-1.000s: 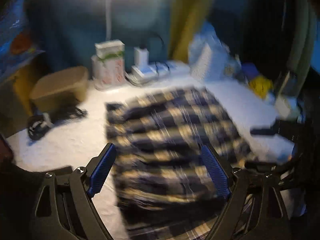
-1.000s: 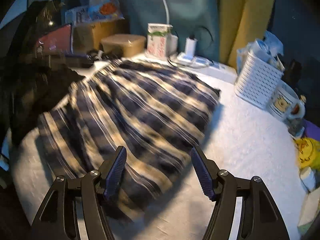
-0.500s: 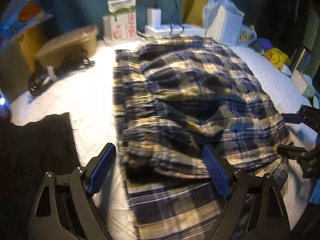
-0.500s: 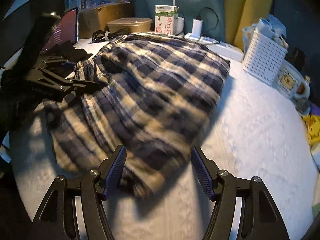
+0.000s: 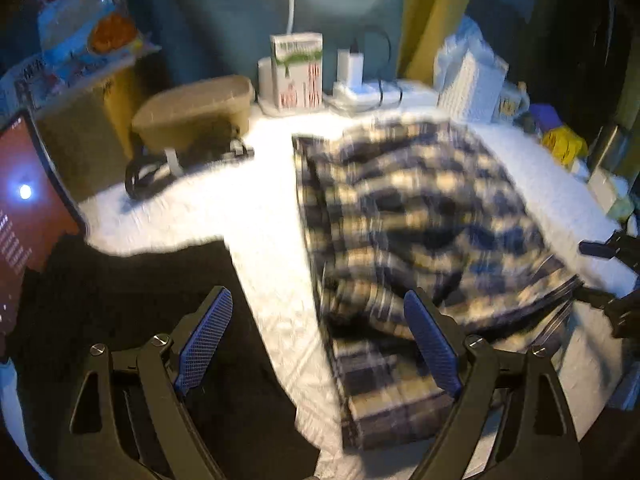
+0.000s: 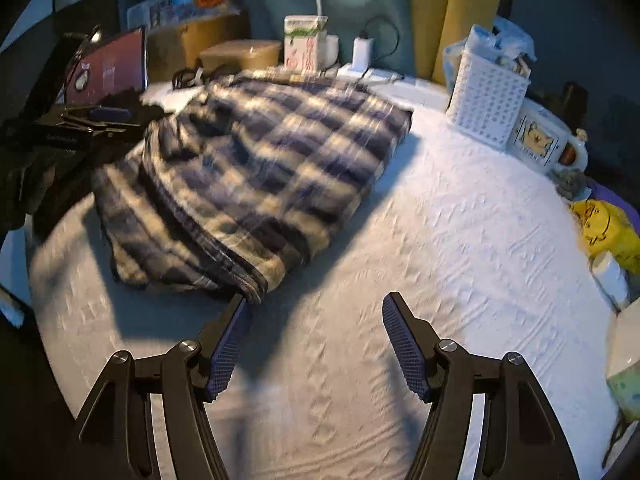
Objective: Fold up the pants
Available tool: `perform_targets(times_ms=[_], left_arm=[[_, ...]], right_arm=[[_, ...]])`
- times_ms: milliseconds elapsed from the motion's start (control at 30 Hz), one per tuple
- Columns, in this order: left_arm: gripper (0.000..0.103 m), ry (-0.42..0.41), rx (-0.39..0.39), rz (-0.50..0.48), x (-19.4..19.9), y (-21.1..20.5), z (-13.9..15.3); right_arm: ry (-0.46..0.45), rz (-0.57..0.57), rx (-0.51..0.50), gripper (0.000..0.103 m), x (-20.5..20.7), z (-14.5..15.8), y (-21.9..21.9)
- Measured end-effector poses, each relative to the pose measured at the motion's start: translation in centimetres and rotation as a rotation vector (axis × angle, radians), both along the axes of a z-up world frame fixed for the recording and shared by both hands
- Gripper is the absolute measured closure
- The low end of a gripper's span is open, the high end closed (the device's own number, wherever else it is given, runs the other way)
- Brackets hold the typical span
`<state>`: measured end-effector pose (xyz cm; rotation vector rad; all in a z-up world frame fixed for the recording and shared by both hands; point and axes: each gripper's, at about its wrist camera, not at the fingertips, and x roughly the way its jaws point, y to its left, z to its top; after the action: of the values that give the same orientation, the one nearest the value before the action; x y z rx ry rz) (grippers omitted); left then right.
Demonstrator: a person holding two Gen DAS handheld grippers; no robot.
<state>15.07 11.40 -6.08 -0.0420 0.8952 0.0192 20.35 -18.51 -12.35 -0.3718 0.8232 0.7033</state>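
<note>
The plaid pants point(image 5: 412, 232) lie folded in a thick stack on the white tablecloth point(image 5: 264, 240); they also show in the right wrist view point(image 6: 256, 176). My left gripper point(image 5: 320, 336) is open and empty, above the stack's near left edge. My right gripper point(image 6: 316, 344) is open and empty over bare cloth, its left fingertip point(image 6: 236, 320) just by the stack's near corner. The right gripper shows at the right edge of the left wrist view point(image 5: 612, 276); the left gripper shows at the left of the right wrist view point(image 6: 80, 128).
At the back stand a tan lidded tub point(image 5: 192, 116), a carton point(image 5: 298, 68), a charger on a power strip point(image 5: 352, 76) and a white basket point(image 6: 488, 104) with a mug point(image 6: 548, 144). A tablet point(image 5: 24, 216), a black cloth point(image 5: 132, 292) and a yellow toy point(image 6: 604, 224) lie at the sides.
Both grippers have pulled back from the pants and drifted outward, left to the left and right to the right. The folded stack stays on the cloth.
</note>
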Motion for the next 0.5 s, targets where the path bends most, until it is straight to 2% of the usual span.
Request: perform_targets(times_ms=[100, 233, 333, 500], left_arm=[[0.015, -0.027, -0.025, -0.017, 1.7, -0.3, 0.8], [0.015, -0.025, -0.024, -0.07, 3.8, -1.7, 0.6], [0.015, 0.014, -0.018, -0.087, 4.8, -2.3, -0.8], [0.015, 0.089, 0.004, -0.088, 4.9, -2.7, -3.8]], right_arm=[[-0.013, -0.019, 0.046, 0.033, 1.1, 0.9, 0.9], [-0.017, 0.009, 0.046, 0.033, 1.2, 1.3, 2.4], [-0.016, 0.039, 0.017, 0.033, 0.5, 1.4, 2.6], [-0.003, 0.014, -0.046, 0.033, -0.4, 0.8, 1.2]])
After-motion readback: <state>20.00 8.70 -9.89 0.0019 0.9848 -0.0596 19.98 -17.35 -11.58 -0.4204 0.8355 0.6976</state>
